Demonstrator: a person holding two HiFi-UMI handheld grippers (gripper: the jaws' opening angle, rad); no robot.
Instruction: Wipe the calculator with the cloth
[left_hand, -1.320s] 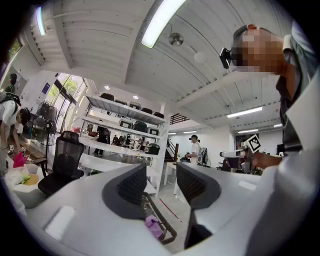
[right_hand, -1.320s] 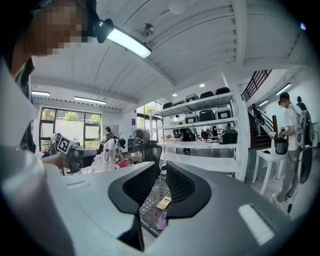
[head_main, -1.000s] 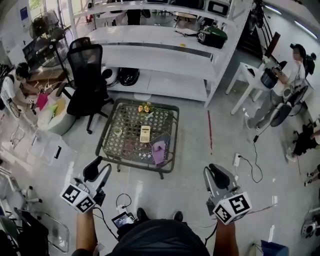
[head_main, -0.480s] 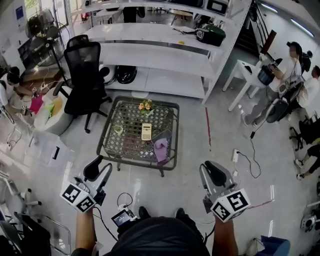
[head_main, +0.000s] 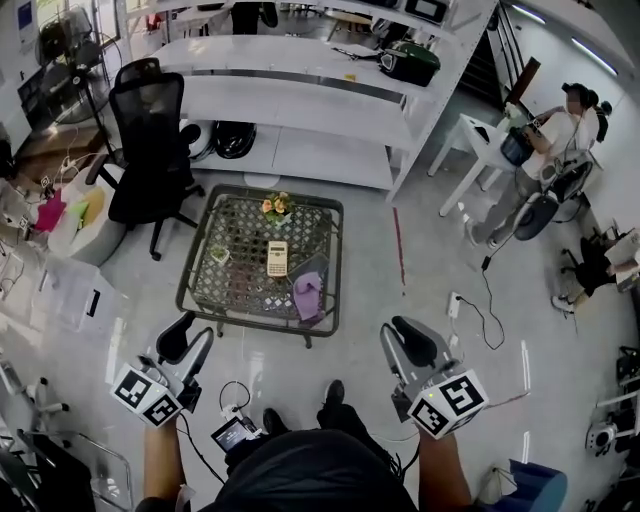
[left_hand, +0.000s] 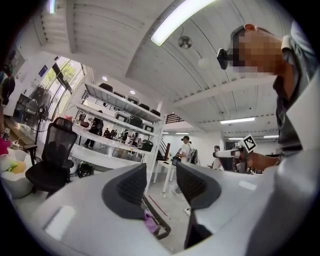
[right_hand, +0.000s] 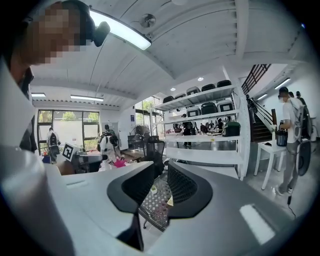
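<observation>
The calculator (head_main: 277, 258) lies at frame centre on the mesh tabletop (head_main: 225, 292), with the purple cloth (head_main: 305, 296) just beside it to the lower right. The cloth is judged soft and light, and best pinched at a bunched fold. The calculator is judged rigid and liable to slide. The left claw (head_main: 190, 338) is held apart and empty. The right claw (head_main: 398, 342) is being opened, with nothing between its jaws.

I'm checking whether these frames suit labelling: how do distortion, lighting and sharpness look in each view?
Head view: strong fisheye bend, even light; calculator and purple cloth small but sharp. Left gripper view: round fisheye frame with black corners, glare from the ceiling light strip. Right gripper view: same round frame, no motion blur.
</observation>
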